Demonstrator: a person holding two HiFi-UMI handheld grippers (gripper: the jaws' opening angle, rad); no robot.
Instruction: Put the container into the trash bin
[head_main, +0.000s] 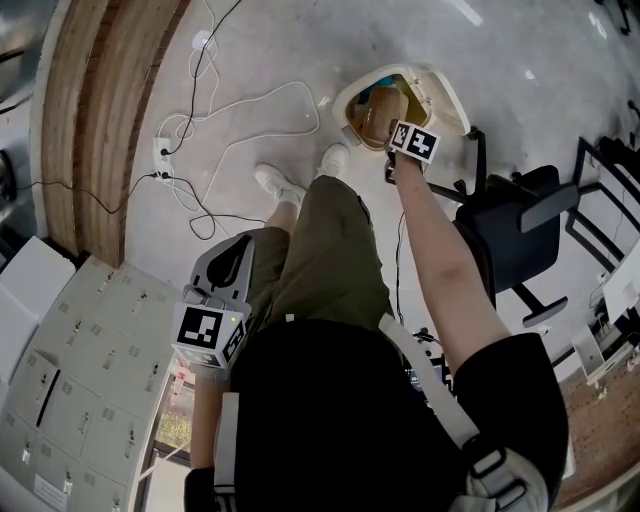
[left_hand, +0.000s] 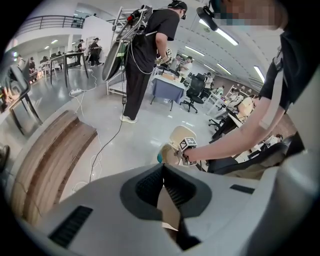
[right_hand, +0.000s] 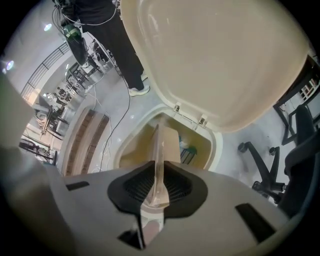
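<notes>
Over the open mouth of the cream plastic trash bin (head_main: 447, 92), at one o'clock from the person's feet in the head view, the right arm reaches out straight and steeply down. Its right claw (head_main: 392, 135) points into the bin beneath a cube of black-and-white square markers. The right gripper view shows what the head view hides. The claw stands narrow, its ribbed black pads pressed on a thin, flat container of clear plastic with a tan face (right_hand: 159, 165). It is held upright and edge-on above the bin's yellowish inside, with the raised lid (right_hand: 215, 60) at twelve o'clock. A small green-and-white scrap (right_hand: 187, 149) lies inside the bin, at three o'clock from the container. The left arm is bent at the hip, with the left claw (head_main: 232, 258) at eight o'clock and tilted down. In the left gripper view its pads meet tip to tip on nothing. Beyond them is a hall with a standing person in black (left_hand: 145, 55), a curved wooden platform (left_hand: 47, 160) and a black office chair (left_hand: 192, 95).
</notes>
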